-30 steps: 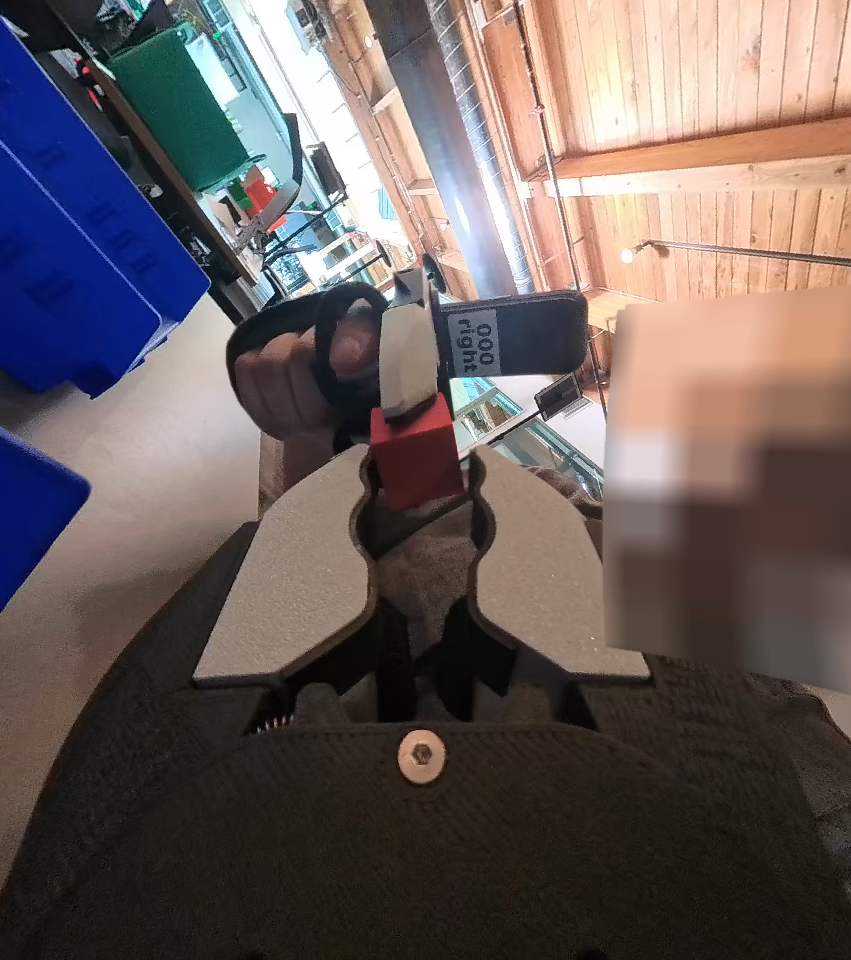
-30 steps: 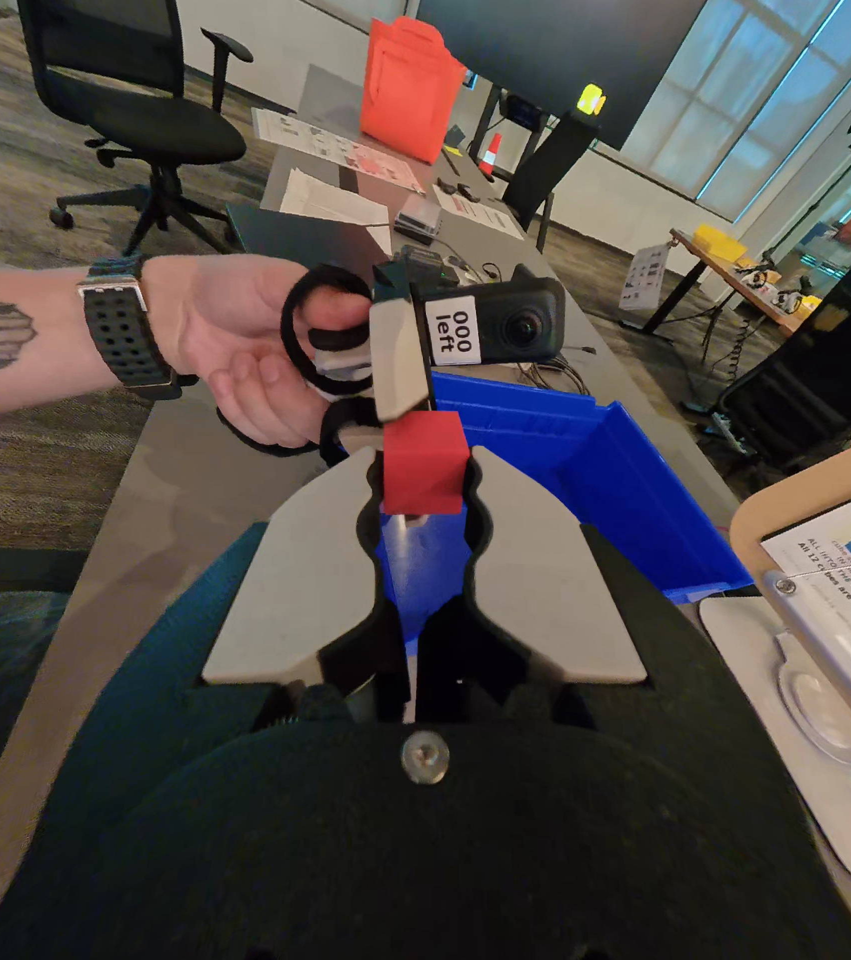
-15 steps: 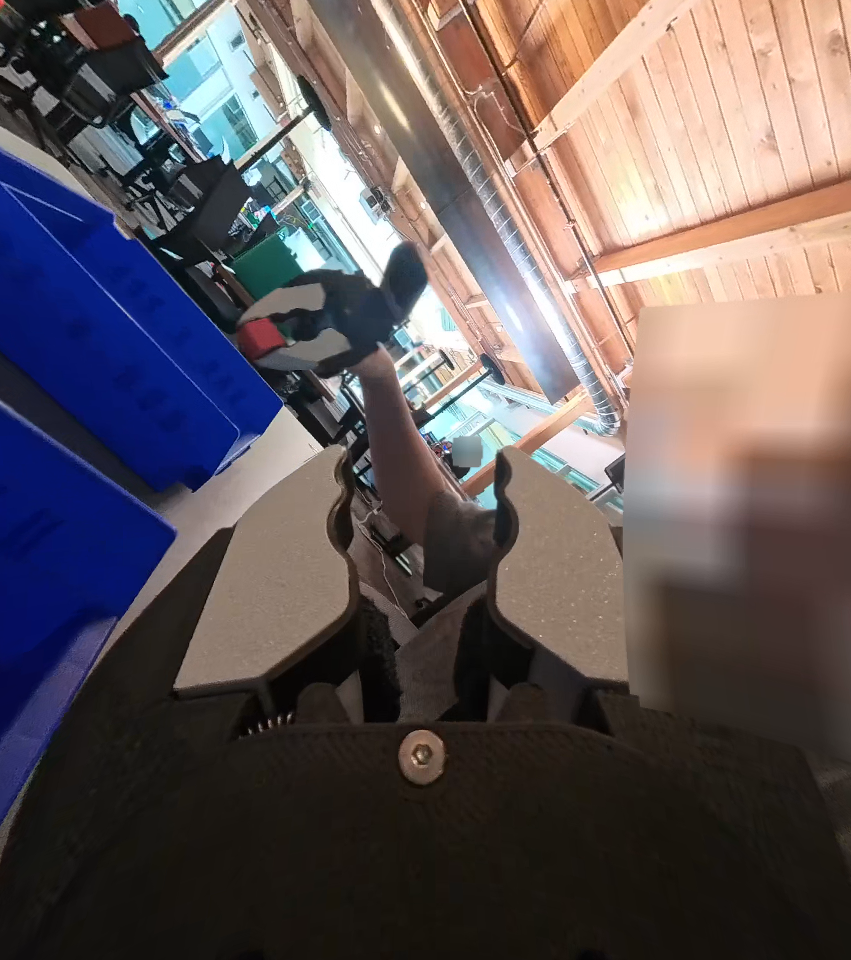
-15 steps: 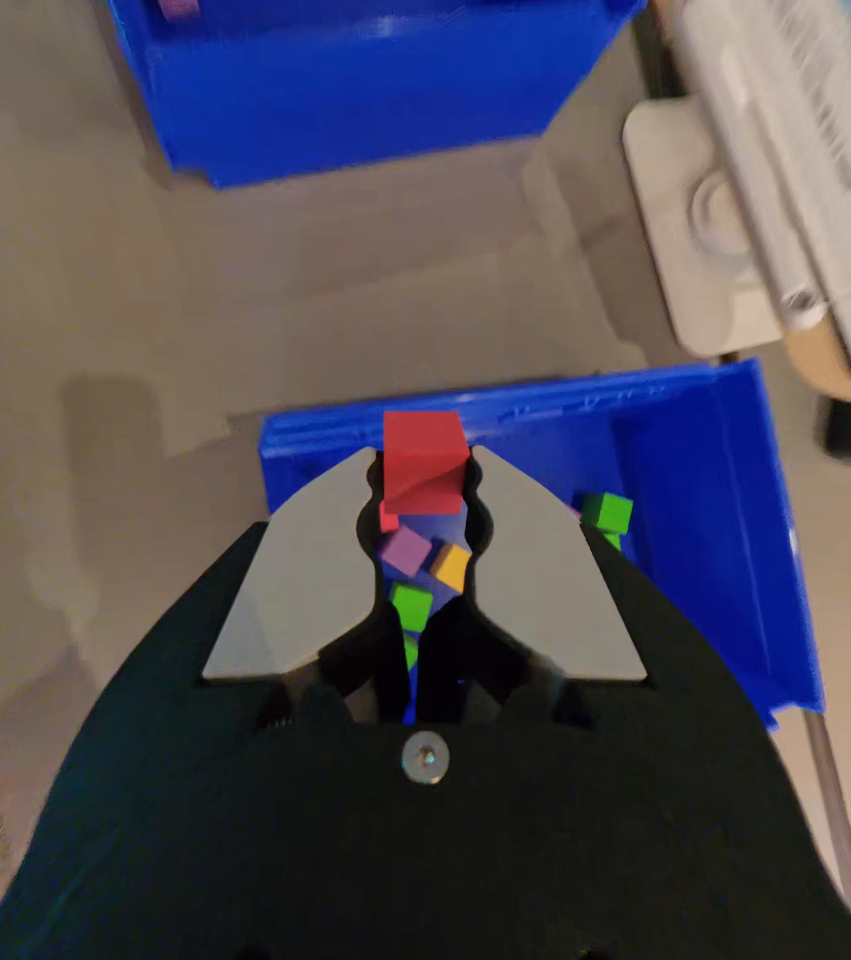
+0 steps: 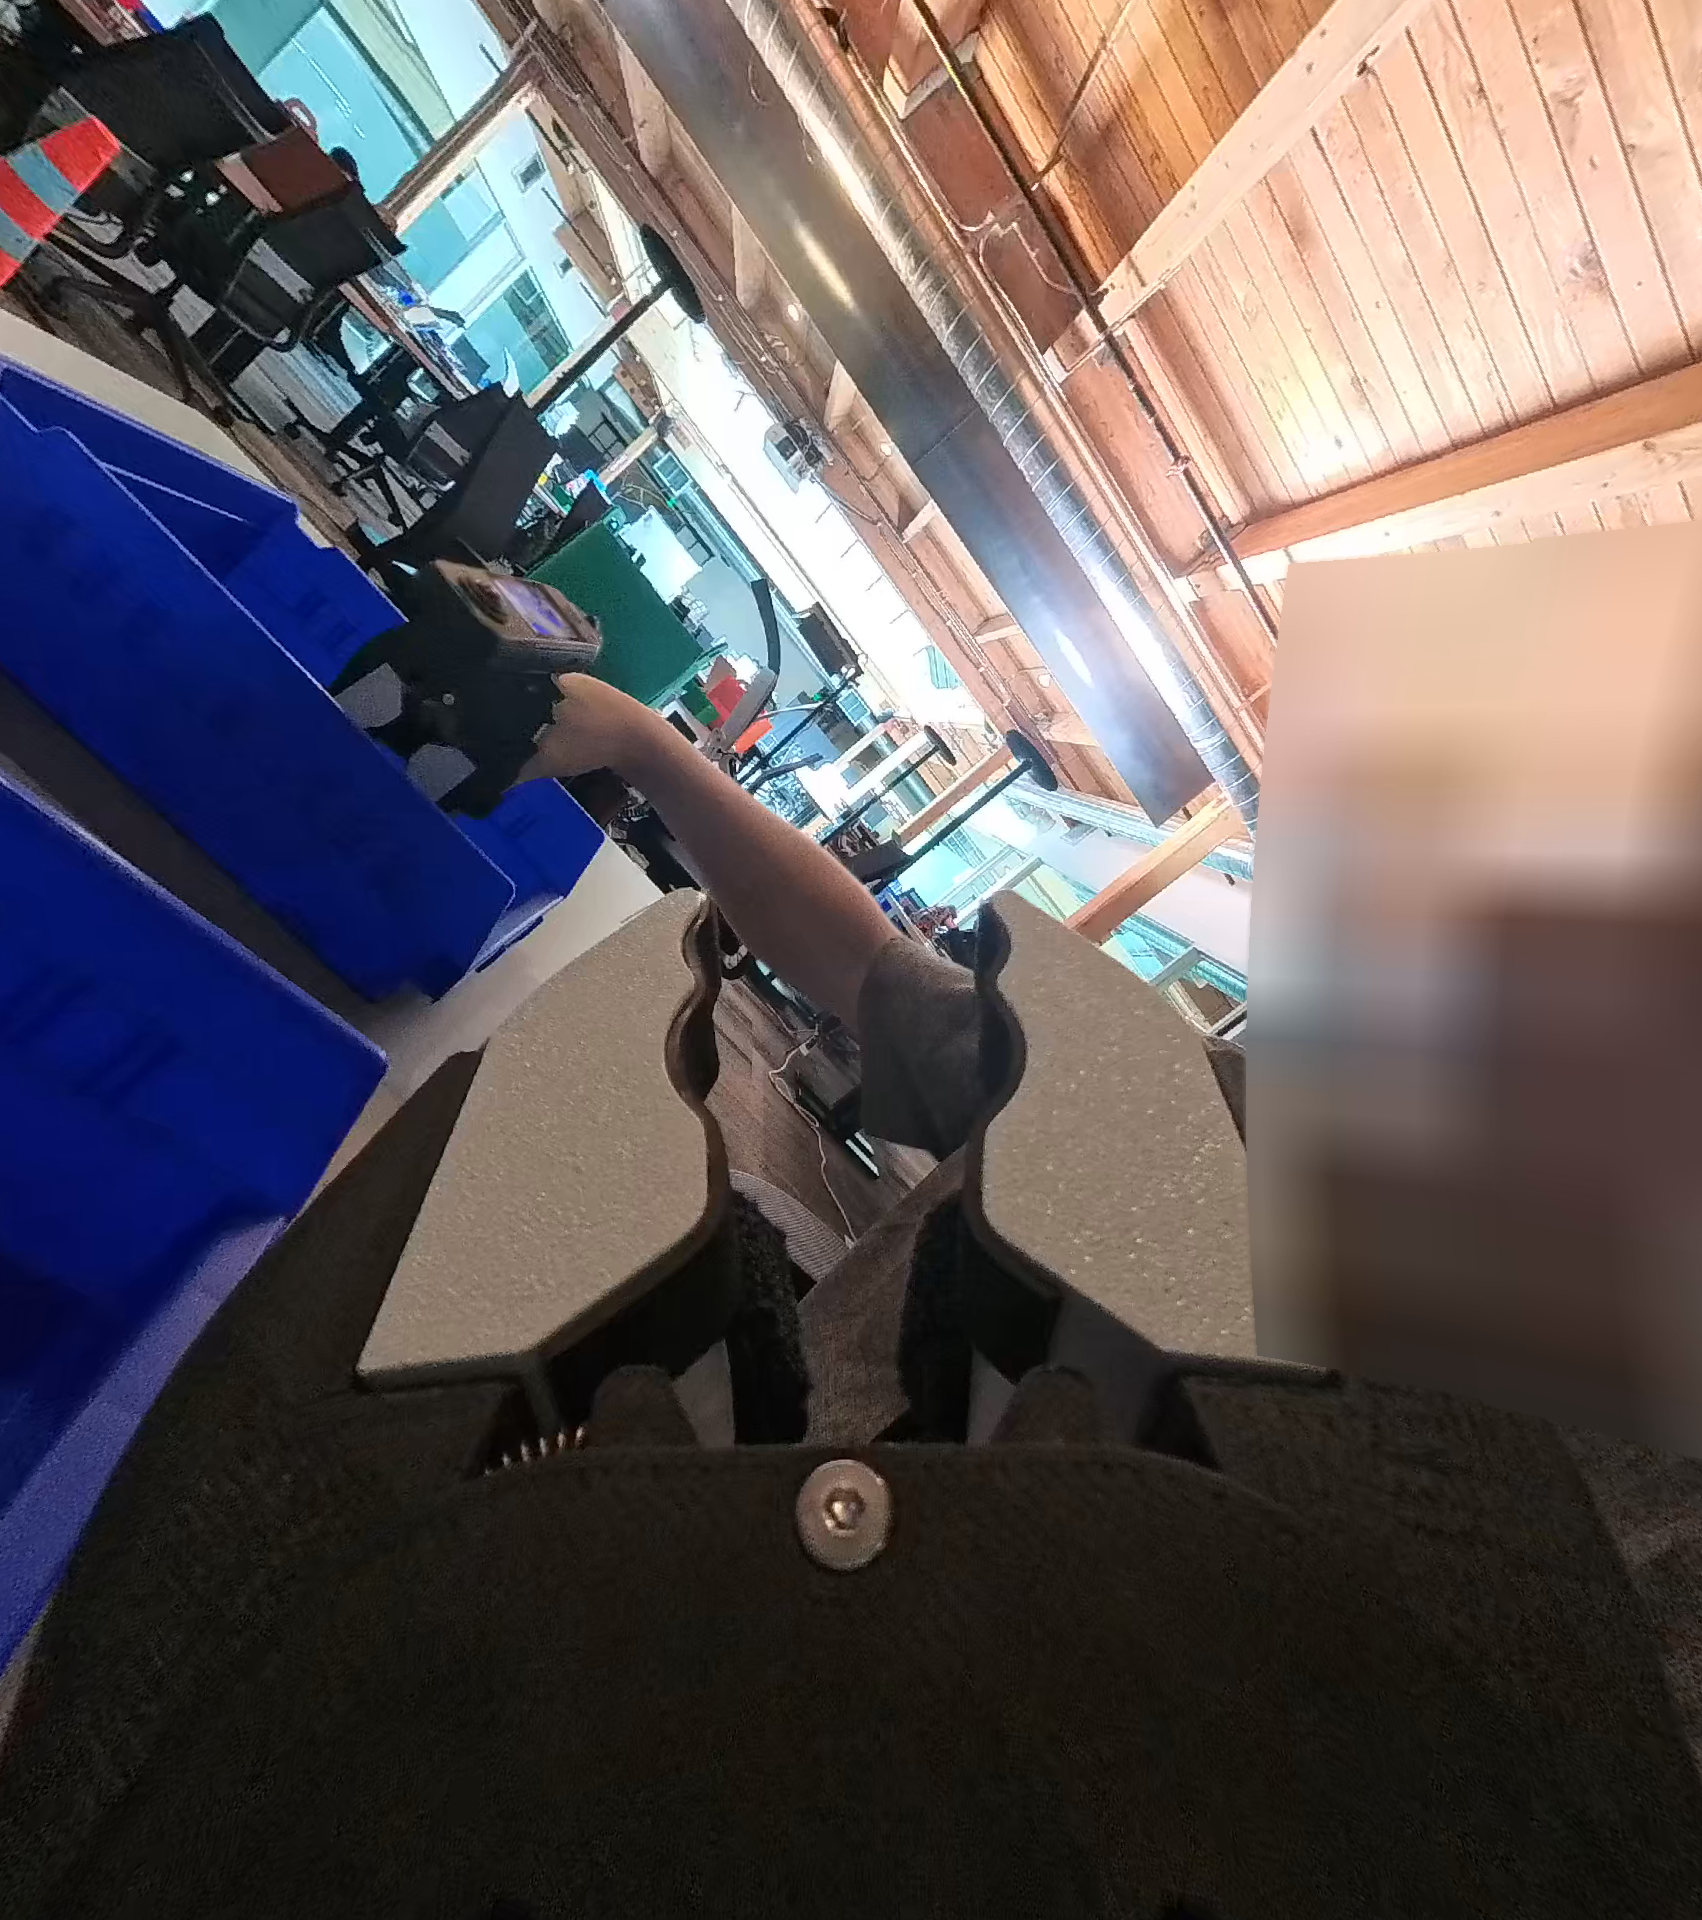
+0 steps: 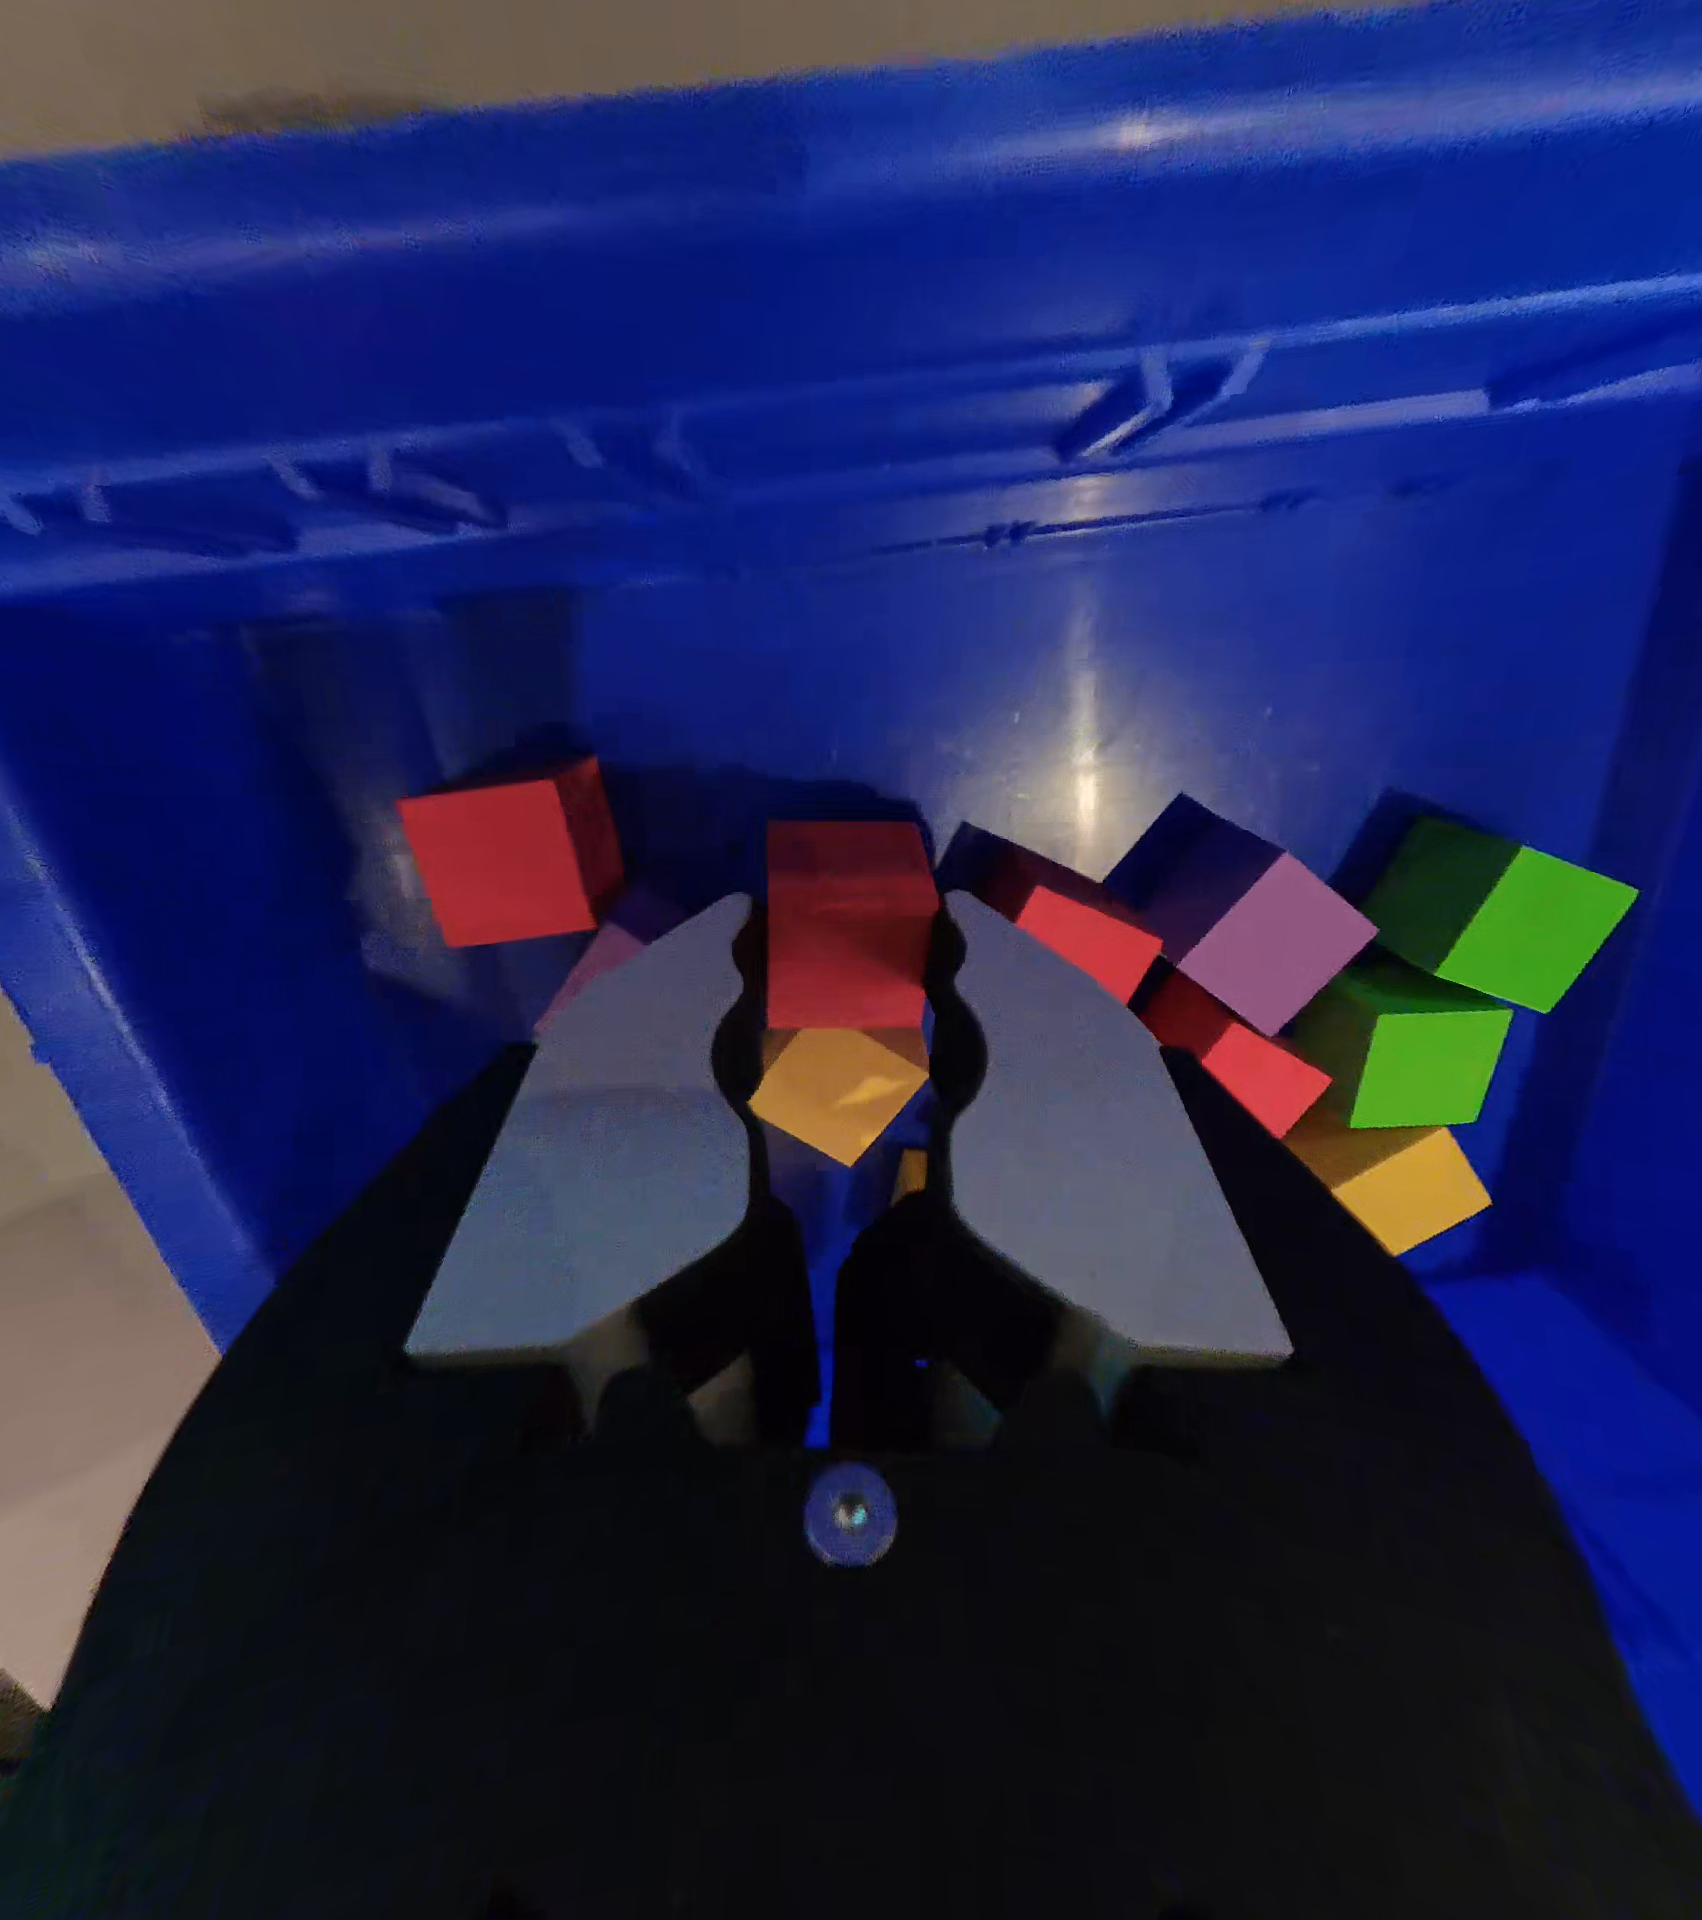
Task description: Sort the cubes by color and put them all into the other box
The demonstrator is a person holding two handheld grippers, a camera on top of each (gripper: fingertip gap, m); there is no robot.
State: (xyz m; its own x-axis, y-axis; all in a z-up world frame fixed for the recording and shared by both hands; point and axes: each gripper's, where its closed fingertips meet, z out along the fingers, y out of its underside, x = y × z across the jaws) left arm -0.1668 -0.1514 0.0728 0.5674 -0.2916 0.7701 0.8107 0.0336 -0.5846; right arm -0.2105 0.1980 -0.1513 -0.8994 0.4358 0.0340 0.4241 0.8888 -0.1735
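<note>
My right gripper (image 6: 847, 904) is shut on a red cube (image 6: 847, 935) and holds it low inside a blue bin (image 6: 826, 675), just above an orange cube (image 6: 836, 1091). Several loose cubes lie around it: red (image 6: 504, 862), purple (image 6: 1252, 935), green (image 6: 1512, 904) and orange (image 6: 1398, 1184). My left gripper (image 5: 842, 914) is open and empty, tilted up toward the wooden ceiling. In the left wrist view the right gripper (image 5: 473, 686) shows far off, dipped into the farther blue bin (image 5: 151, 644), with the person's arm (image 5: 722, 821) behind it.
A second blue bin (image 5: 47, 1039) stands close on the left of my left gripper. The pale table top (image 6: 16, 1351) shows left of the bin. A striped cone (image 5: 5, 218) and office chairs (image 5: 234, 218) stand farther back.
The left gripper let go of the red cube and opened wider. The right gripper carried the cube away from it and down into the blue bin among the loose cubes.
</note>
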